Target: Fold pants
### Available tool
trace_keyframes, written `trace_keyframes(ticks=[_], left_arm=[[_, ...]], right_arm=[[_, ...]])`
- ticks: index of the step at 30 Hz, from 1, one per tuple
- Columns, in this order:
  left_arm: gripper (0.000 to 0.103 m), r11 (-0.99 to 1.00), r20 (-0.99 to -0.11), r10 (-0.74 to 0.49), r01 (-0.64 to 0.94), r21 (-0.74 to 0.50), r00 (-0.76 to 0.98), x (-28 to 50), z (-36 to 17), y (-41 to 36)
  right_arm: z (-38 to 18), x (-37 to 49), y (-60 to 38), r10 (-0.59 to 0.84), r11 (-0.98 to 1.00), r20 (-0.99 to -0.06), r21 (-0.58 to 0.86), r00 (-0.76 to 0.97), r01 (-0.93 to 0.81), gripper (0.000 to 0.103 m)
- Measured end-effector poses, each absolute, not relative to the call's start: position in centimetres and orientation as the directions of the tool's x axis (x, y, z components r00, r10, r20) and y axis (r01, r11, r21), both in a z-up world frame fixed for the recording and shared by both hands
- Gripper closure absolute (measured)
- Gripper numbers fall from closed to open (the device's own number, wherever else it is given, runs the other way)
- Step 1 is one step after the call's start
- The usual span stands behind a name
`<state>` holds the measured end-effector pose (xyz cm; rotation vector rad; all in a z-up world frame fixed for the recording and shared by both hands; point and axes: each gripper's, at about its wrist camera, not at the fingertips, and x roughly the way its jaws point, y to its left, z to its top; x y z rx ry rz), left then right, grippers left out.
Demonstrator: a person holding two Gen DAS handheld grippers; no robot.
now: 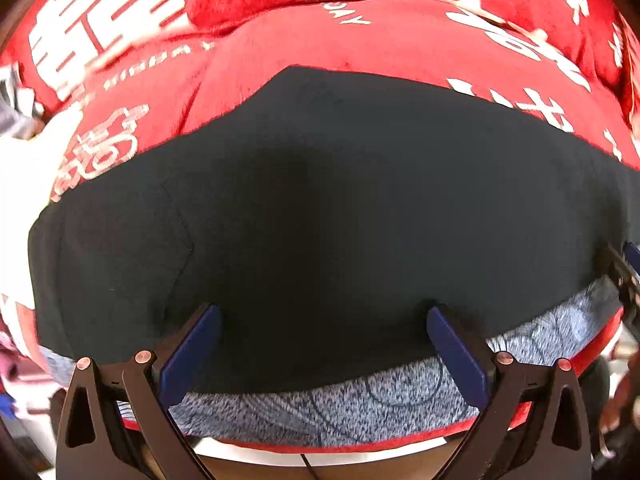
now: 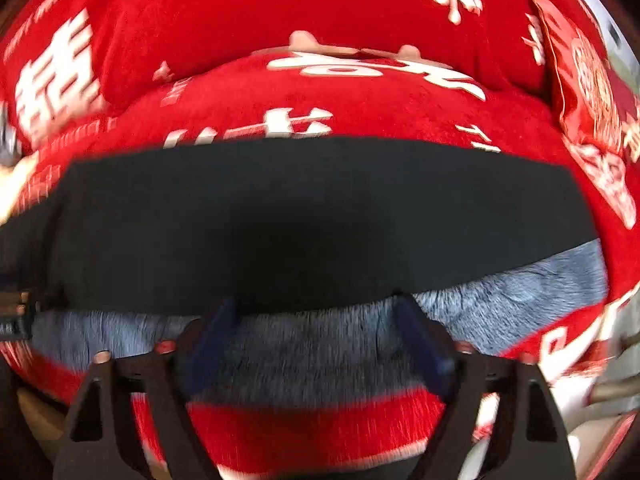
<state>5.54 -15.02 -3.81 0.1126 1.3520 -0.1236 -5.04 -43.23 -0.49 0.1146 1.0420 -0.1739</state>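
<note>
Here: dark, flat-folded fabric pants (image 1: 320, 208) lying on a grey-blue knitted cloth (image 1: 360, 404) over a red plush blanket with white lettering (image 1: 360, 36). Left hand-held gripper (image 1: 324, 316) and right hand-held gripper (image 2: 316, 308) both spread, empty, above near edge. Risk: pinching the grey cloth too, dragging both layers.

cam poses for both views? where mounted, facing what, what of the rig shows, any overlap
Left wrist: on the left gripper, looking steeply down at the black pants; both its blue fingers show, spread wide, and the right gripper at the frame's right edge.
Right wrist: on the right gripper, angled down at the pants' near edge, blurred; its fingers show, spread wide.
Shared: pants, grey cloth, red blanket.
</note>
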Motion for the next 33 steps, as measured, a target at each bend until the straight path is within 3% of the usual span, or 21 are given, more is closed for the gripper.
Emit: trace_keyframes(ticks=[5, 10, 13, 17, 20, 28, 33], left_arm=[[0.0, 0.989, -0.975, -0.015, 0.147, 0.018, 0.221, 6.9, -3.8, -15.7], [0.0, 0.995, -0.964, 0.007, 0.095, 0.034, 0.266, 6.9, -2.0, -15.1], [0.0, 0.993, -0.962, -0.023, 0.116, 0.009, 0.272, 6.9, -1.7, -15.5], [0.0, 0.98, -0.961, 0.06, 0.168, 0.109, 0.272, 6.6, -2.9, -17.7], [0.0, 0.984, -0.964, 0.037, 0.158, 0.081, 0.263, 6.9, -2.9, -16.8], [0.0, 0.995, -0.978, -0.021, 0.103, 0.0, 0.209, 8.3, -3.5, -14.0], [0.0, 0.995, -0.975, 0.006, 0.094, 0.028, 0.223, 8.6, -3.3, -13.7]], right_arm=[[-1.1, -0.9, -45.7, -0.148, 0.968, -0.877, -0.035, 0.458, 0.247, 0.001], [0.5, 0.8, -46.9, -0.148, 0.954, -0.9, -0.02, 0.41, 0.3, 0.003], [2.4, -0.5, -43.4, -0.068, 0.983, -0.863, 0.027, 0.501, 0.18, 0.003], [0.6, -0.4, -37.8, -0.016, 0.997, -0.89, -0.048, 0.455, -0.057, 0.003], [-1.2, 0.0, -38.3, 0.013, 0.994, -0.9, -0.035, 0.435, -0.102, 0.001], [-0.5, 1.4, -54.0, -0.157, 0.972, -0.903, -0.071, 0.4, 0.222, 0.0], [0.0, 0.7, -63.2, -0.229, 0.899, -0.897, -0.047, 0.377, 0.435, 0.001]])
